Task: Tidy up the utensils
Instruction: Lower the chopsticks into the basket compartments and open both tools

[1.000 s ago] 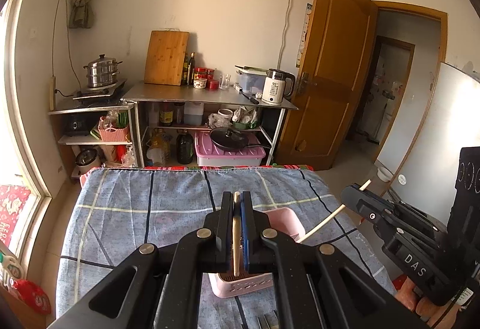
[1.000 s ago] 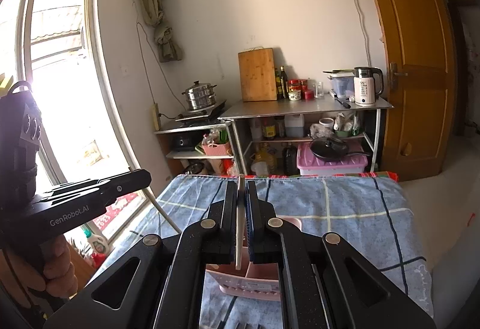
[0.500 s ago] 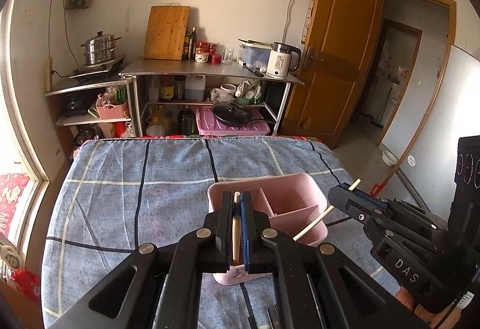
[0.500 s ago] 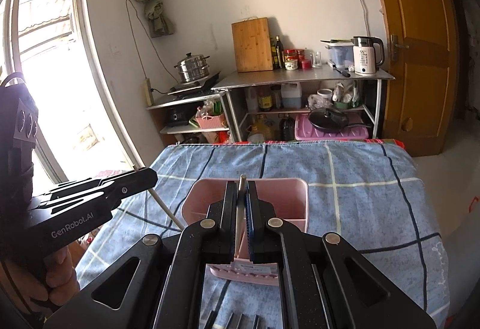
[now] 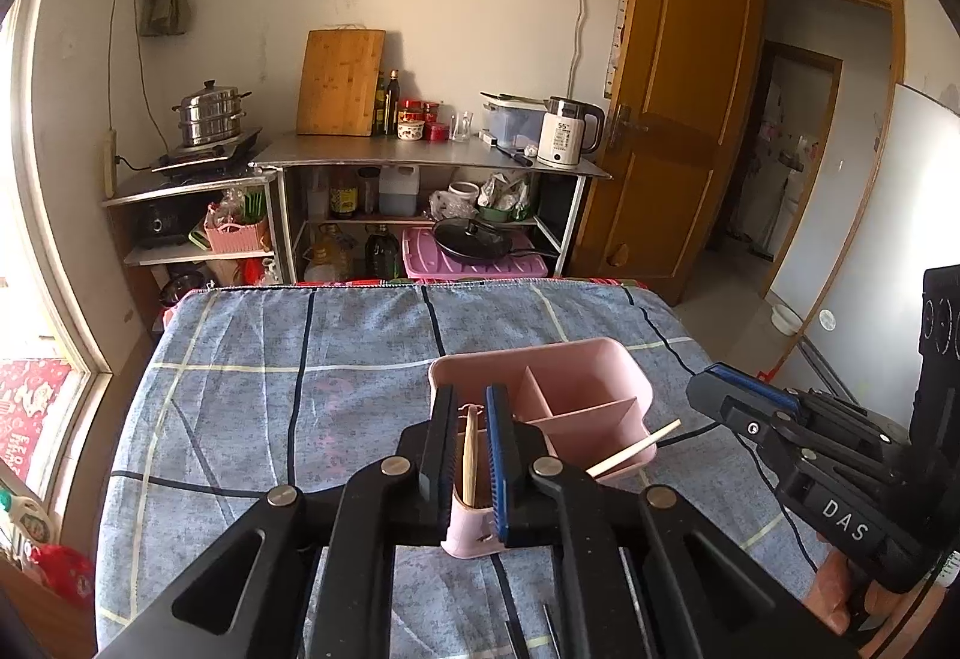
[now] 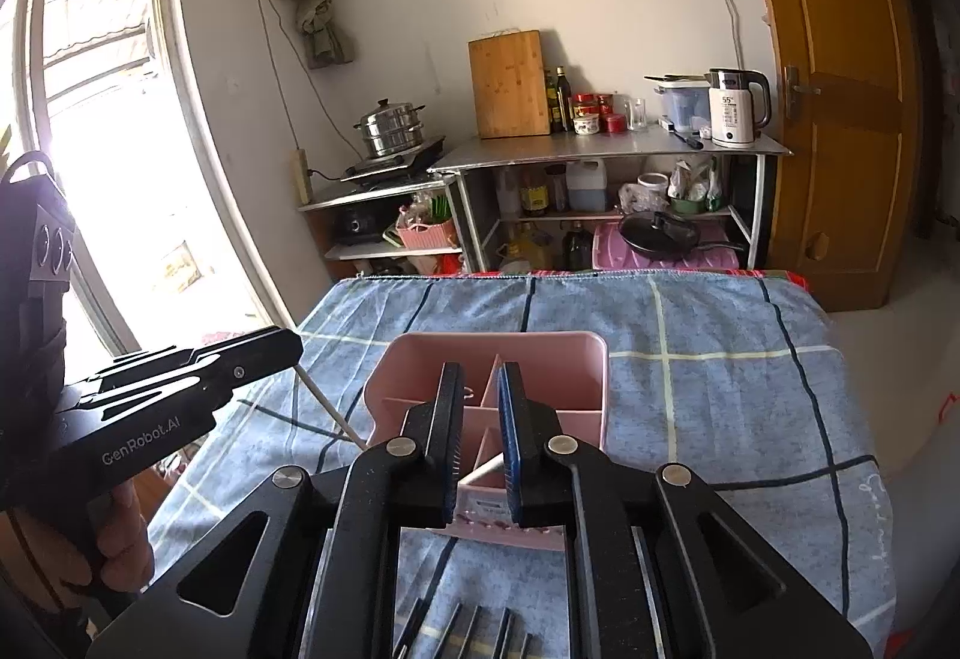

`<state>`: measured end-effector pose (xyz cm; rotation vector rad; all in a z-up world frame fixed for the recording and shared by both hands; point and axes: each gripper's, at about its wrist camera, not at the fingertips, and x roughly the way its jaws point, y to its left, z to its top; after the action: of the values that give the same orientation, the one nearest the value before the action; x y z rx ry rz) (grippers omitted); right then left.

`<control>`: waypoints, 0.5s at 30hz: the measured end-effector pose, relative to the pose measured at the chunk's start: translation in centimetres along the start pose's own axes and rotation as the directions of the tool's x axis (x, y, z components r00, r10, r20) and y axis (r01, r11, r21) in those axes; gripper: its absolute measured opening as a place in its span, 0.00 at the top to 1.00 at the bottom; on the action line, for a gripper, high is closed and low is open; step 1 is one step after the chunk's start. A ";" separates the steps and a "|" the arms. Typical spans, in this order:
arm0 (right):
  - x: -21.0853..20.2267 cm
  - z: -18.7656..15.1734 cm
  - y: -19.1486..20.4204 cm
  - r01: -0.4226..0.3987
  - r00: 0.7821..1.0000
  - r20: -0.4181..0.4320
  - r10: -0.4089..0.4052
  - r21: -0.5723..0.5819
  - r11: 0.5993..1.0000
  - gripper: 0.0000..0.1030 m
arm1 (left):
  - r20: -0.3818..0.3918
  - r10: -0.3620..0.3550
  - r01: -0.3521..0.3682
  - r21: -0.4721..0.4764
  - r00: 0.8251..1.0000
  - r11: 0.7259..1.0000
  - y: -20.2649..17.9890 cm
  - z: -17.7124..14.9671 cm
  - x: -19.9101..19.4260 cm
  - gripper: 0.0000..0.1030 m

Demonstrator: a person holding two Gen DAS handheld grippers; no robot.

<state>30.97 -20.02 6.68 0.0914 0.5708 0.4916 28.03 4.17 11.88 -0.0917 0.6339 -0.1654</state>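
Note:
A pink divided caddy point(image 5: 600, 359) point(image 6: 540, 344) stands on the blue checked tablecloth point(image 5: 270, 389). My left gripper point(image 5: 469, 401) hovers over its near-left compartment with its jaws opening. A wooden chopstick point(image 5: 468, 461) stands loose between the pads, its lower end inside the caddy. My right gripper point(image 6: 480, 377) is over the caddy's near side, jaws opening too. Its pale chopstick point(image 6: 483, 470) lies slanted below the pads, free of them. In the left wrist view that chopstick point(image 5: 636, 448) leans over the caddy's right rim, just off the right gripper's tip point(image 5: 714, 395).
Several dark-handled utensils point(image 6: 474, 629) lie on the cloth at the near edge below the grippers. Beyond the table stand a metal shelf point(image 5: 432, 161) with a kettle, a cutting board and bottles, a window on the left and a wooden door point(image 5: 678, 119) on the right.
Both grippers have sunk toward the caddy, which now fills more of each view. Both pairs of jaws have parted slightly, and the right chopstick has slipped down into the caddy.

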 end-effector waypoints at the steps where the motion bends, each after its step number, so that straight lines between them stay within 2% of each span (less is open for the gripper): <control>1: -0.4 -0.1 0.1 0.000 1.000 0.005 0.000 -0.002 1.000 0.88 | 0.007 0.002 -0.002 -0.001 1.000 1.000 0.0 -0.1 -0.5 0.90; 7: -3.6 -1.0 -0.1 -0.004 0.999 0.048 0.005 -0.012 1.000 0.88 | 0.065 -0.001 0.001 -0.003 0.998 1.000 -0.1 -1.5 -3.9 0.84; 15: -7.2 -4.4 -0.2 0.008 0.999 0.046 -0.007 -0.019 1.000 0.88 | 0.091 -0.026 0.027 -0.011 0.996 1.000 -0.9 -5.9 -7.5 0.82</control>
<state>23.41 -23.81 6.49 0.0817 0.5207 0.4864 18.48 4.43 11.59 -0.1187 0.5433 -0.1820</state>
